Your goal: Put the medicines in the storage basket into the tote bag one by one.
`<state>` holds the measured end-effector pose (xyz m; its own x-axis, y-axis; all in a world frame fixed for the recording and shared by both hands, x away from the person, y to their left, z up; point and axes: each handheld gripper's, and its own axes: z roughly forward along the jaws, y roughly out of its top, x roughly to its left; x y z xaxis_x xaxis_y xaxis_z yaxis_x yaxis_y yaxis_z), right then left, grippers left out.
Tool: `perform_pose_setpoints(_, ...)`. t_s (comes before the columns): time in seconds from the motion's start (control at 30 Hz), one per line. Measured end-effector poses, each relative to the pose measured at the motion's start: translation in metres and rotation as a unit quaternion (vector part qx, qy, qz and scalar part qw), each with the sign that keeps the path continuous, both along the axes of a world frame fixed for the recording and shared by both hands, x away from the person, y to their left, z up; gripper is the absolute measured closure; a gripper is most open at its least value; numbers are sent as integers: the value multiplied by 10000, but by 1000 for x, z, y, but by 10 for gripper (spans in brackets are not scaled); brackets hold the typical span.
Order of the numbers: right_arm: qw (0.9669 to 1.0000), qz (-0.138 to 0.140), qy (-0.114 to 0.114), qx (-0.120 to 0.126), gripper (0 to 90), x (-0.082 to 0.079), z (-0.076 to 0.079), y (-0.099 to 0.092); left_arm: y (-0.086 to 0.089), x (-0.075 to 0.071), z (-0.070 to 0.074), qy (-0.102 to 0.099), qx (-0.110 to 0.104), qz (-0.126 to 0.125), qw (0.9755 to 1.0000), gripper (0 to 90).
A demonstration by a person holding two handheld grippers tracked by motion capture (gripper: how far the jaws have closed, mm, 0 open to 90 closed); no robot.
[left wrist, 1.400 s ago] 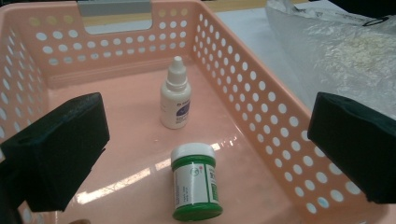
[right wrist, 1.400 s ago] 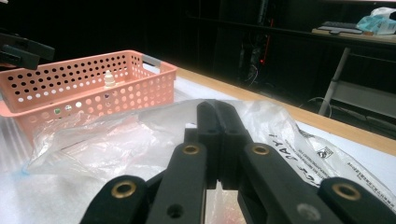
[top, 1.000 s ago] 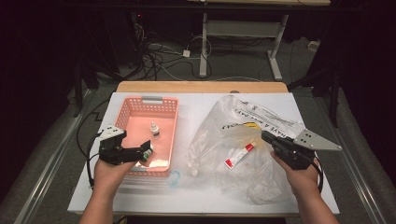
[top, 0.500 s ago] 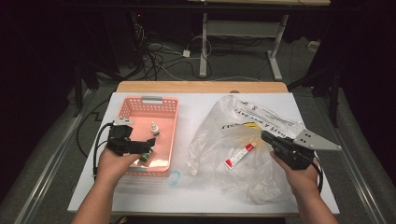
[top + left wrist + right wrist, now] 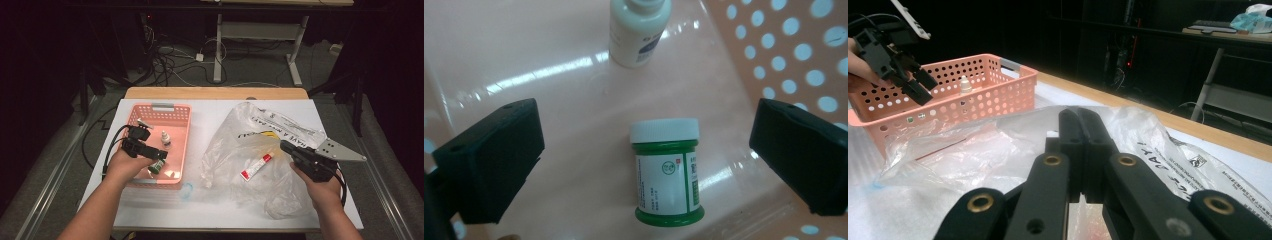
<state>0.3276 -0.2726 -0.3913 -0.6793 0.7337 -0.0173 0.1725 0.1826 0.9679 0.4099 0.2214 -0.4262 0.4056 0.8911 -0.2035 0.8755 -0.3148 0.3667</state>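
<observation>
A pink perforated basket [image 5: 176, 111] stands at the table's left. In it a green jar [image 5: 667, 172] with a white cap lies on its side, and a small white bottle [image 5: 639, 30] stands farther in. My left gripper [image 5: 644, 115] is open, its jaws on either side of the jar [image 5: 156, 168] without touching it. At the right lies a clear plastic bag [image 5: 260, 130] with a red and white tube [image 5: 256, 166] inside. My right gripper [image 5: 286, 146] is shut at the bag's right side, with the film drawn up to its jaw tips [image 5: 1080, 117].
The white table top [image 5: 210, 112] ends in a wooden strip at the far edge. Black cables trail from the left gripper off the table's left side. A small clear ring [image 5: 186, 190] lies in front of the basket. Desk legs and cables stand on the floor beyond.
My left gripper has moved from the basket's near left rim into the basket, over the green jar. The right gripper and the bag have stayed put.
</observation>
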Motion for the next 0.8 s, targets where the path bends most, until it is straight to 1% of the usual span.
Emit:
perform_pose_setpoints(0.03,10000,-7,23,21,900,0,0,0,0,2,-1,106,46,-34,9999,25)
perform_pose_setpoints(0.07,10000,0,18,18,900,0,0,0,0,4,-3,196,113,-85,9997,45)
perform_pose_setpoints(0.13,10000,11,3,-4,900,0,0,0,0,8,-5,361,178,-125,9991,86)
perform_pose_setpoints(0.2,10000,10,-21,-28,900,0,1,-1,0,10,-7,513,125,-103,9986,135)
perform_pose_setpoints(0.3,10000,-15,-11,30,900,-1,1,-1,-3,12,-11,762,179,-223,9967,162)
perform_pose_setpoints(0.33,10000,-15,-12,26,900,-1,1,-1,-5,13,-12,820,162,-233,9962,172)
perform_pose_setpoints(0.4,10000,-6,-16,-22,900,-1,1,-1,-8,14,-14,959,199,-334,9946,196)
perform_pose_setpoints(0.47,10000,-1,-24,-37,900,-1,1,-1,-11,15,-16,1100,274,-392,9928,218)
perform_pose_setpoints(0.6,10000,1,-13,-25,900,0,1,0,-16,16,-19,1233,337,-450,9908,274)
perform_pose_setpoints(0.7,10000,13,-20,-26,900,0,1,0,-20,18,-21,1337,437,-454,9890,310)
perform_pose_setpoints(0.8,10000,21,-23,-21,900,0,1,0,-23,20,-22,1382,529,-435,9880,366)
